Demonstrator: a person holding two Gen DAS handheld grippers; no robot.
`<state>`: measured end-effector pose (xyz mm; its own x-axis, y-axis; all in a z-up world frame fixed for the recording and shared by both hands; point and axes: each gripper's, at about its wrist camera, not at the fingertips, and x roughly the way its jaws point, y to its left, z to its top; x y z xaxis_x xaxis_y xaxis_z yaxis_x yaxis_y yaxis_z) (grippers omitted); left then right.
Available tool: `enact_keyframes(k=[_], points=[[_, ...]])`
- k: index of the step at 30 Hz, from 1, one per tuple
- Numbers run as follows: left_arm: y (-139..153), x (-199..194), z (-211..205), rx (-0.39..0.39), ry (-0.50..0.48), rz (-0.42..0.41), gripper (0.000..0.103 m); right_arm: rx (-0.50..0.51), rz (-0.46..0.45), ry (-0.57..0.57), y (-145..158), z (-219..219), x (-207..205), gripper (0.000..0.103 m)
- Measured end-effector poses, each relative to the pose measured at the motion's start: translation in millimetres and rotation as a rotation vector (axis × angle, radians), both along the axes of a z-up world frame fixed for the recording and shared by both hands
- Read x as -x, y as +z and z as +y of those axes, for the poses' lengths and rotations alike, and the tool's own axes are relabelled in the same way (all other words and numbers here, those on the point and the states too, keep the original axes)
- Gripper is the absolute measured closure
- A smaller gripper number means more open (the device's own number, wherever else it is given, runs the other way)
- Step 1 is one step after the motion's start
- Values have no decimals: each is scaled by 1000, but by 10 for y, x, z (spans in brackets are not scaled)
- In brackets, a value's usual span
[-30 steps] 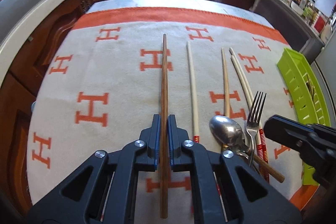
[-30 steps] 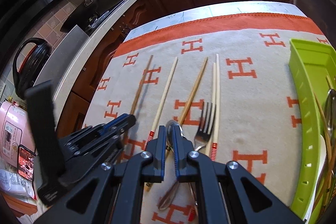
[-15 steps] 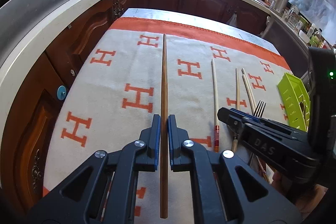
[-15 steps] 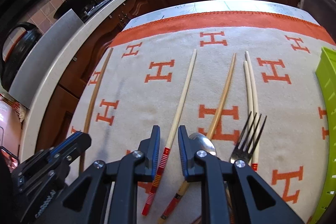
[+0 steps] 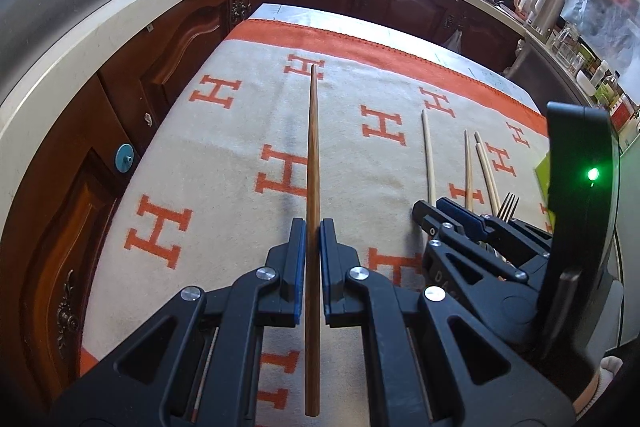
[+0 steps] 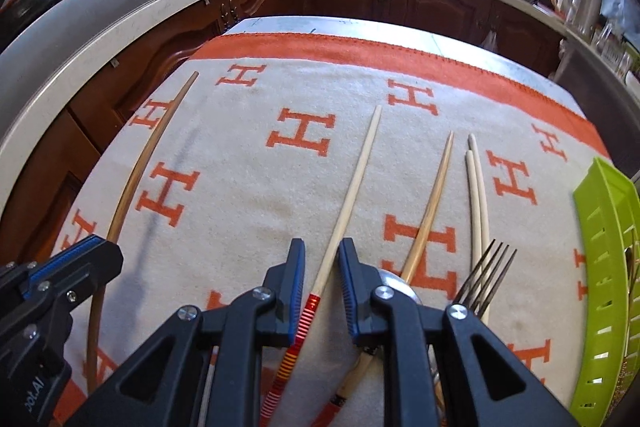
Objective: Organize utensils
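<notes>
Nearest the left wrist camera, the left gripper (image 5: 313, 227) had its jaws clamped on a dark wooden chopstick (image 5: 312, 163), gripped well back from the tip so that most of its length stuck out ahead over the blanket (image 5: 224, 155) with the orange H pattern that covered the worktop. Beside it, the right gripper (image 6: 322, 251) had its jaws a little apart, straddling a pale chopstick (image 6: 352, 187) that lay on the blanket, just above its red-and-yellow striped end; the pads did not seem to press on it. Such sticks would likely be light, stiff and smooth, apt to roll or swivel in a narrow grip, so taking hold near the thicker striped end looked the steadier choice. Just to the right lay a tan chopstick (image 6: 430, 211), a pair of whitish chopsticks (image 6: 478, 203) and a fork (image 6: 486, 277), their handles hidden beneath the gripper body. A spoon bowl (image 6: 394, 281) peeped out behind the right jaw, mostly covered. Farther right, the green slotted tray (image 6: 608, 267) was cut off by the frame, and its contents could not be made out.
</notes>
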<state>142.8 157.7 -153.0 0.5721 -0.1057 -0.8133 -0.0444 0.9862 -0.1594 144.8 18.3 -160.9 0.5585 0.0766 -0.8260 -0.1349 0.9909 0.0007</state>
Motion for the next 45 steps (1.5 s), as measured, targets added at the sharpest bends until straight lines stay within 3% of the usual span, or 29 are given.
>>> enact_keyframes(k=[2,4,12,21,25,34,38,45], points=[[-1,-1,8,1,4,3,98,3,-10,-9,-2,1,14,95],[-3,-3,14,3,8,6,98,-24,-5,-16,2,-31,13,97],[132,82,9,-13,16,-6,99,-275,30,-49,163,-384,69,98],[465,278,-286,-4,-26,-44,99,-378,-57,-73,632,-912,484,98],[604,350,-661,12,-94,-55,98,-386,-76,-113,727,-1267,669,98],[797,530,-1956,7,-326,-54,99,-345,-106,-240,814,-2279,995,98],[753,533,-2533,28,-404,-12,98,-337,-100,-282,774,-2659,1071,97],[519,504,-3214,45,-450,80,98,-324,-54,-320,603,-3000,1101,97]])
